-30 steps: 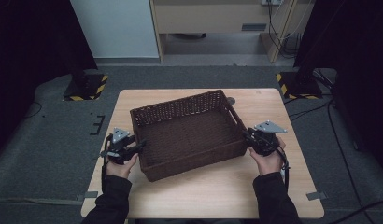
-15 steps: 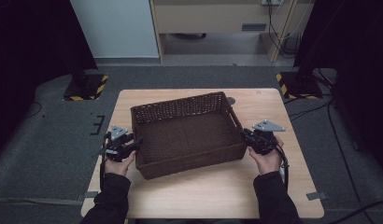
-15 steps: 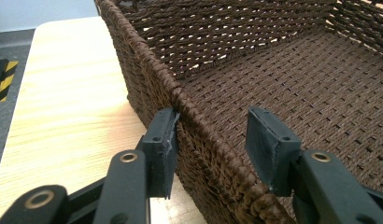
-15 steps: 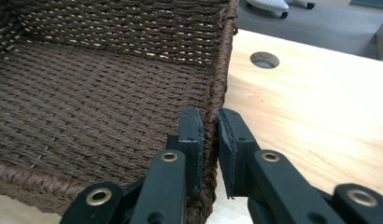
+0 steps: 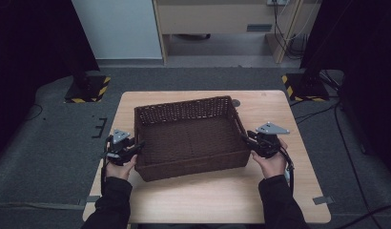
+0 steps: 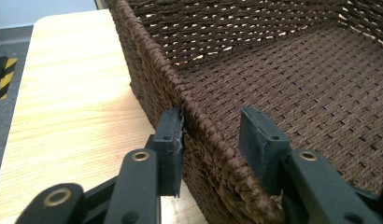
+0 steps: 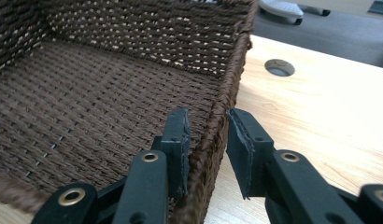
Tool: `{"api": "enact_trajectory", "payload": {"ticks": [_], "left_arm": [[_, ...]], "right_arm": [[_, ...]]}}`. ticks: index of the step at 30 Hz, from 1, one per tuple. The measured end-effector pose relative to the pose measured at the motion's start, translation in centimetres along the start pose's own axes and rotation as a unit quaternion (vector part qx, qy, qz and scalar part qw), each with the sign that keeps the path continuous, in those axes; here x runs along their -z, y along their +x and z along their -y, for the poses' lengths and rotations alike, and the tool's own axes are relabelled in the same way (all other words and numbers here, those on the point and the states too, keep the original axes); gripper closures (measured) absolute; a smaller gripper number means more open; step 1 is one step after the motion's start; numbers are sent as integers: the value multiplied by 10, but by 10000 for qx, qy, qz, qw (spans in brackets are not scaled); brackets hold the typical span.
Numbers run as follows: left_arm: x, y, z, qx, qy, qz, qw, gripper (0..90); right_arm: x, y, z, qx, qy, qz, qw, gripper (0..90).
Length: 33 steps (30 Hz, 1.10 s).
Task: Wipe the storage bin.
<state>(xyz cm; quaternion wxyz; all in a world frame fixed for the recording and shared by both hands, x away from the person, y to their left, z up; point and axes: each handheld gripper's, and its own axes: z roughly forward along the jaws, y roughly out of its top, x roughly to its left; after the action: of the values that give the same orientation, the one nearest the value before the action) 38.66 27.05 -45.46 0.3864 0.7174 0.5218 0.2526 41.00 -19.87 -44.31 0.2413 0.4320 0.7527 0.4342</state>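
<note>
Between each gripper's jaws stands a side wall of the wicker basket point(image 5: 189, 136): the left gripper point(image 6: 210, 140) straddles the left rim, outer pad touching, inner pad apart and just closing in. The right gripper point(image 7: 206, 140) straddles the right rim, jaws just reopened and loose. The basket's long axis spans from one gripper to the other on the table point(image 5: 274, 102).

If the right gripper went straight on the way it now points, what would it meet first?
The right gripper straddles the wicker basket's side wall, so it would probably slide along that rim toward the far corner.
</note>
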Motion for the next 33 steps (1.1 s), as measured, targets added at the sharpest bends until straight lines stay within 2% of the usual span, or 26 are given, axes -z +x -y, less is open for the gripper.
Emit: {"api": "enact_trajectory", "payload": {"ticks": [3, 4, 7, 12, 14, 16, 19, 20, 22, 24, 26, 30, 33], "left_arm": [[-1, 0, 0, -26, -22, -39, 10000, 607], [-1, 0, 0, -32, -26, -41, 10000, 607], [-1, 3, 0, -70, -29, -14, 10000, 608], [3, 6, 1, -166, 36, 26, 9999, 624], [3, 8, 1, -117, 40, 70, 9999, 625], [3, 7, 0, -226, 109, 33, 9997, 629], [3, 6, -1, -327, 139, -11, 9994, 633], [3, 6, -1, -304, 122, -6, 9995, 633], [3, 7, -1, -302, 124, -13, 9995, 634], [3, 7, -1, -317, 156, -27, 9994, 639], [3, 7, -1, -298, 152, -25, 9994, 640], [3, 9, -1, -283, 103, -2, 9995, 644], [5, 15, 1, -282, 87, 79, 9995, 649]], "right_arm": [[-5, 2, 2, 101, 89, -32, 9999, 705], [-5, 3, 2, 70, 72, -12, 9999, 709], [-3, 4, 3, -62, 110, -58, 9999, 716], [6, 13, 7, -60, 123, -53, 9999, 708], [8, 15, 8, -36, 147, -119, 9998, 698], [9, 14, 6, -8, 159, -188, 9997, 690], [8, 12, 4, 44, 20, -159, 9999, 634], [6, 10, 2, 34, -53, -150, 9999, 621], [2, 7, 1, 19, -157, -169, 9997, 635], [-4, 7, 1, 44, -62, -242, 9997, 678], [-7, 8, 2, 131, -16, -190, 9997, 689], [-3, 11, 3, 22, -10, -154, 9999, 717], [3, 20, 8, 23, -37, -122, 9999, 709]]}}
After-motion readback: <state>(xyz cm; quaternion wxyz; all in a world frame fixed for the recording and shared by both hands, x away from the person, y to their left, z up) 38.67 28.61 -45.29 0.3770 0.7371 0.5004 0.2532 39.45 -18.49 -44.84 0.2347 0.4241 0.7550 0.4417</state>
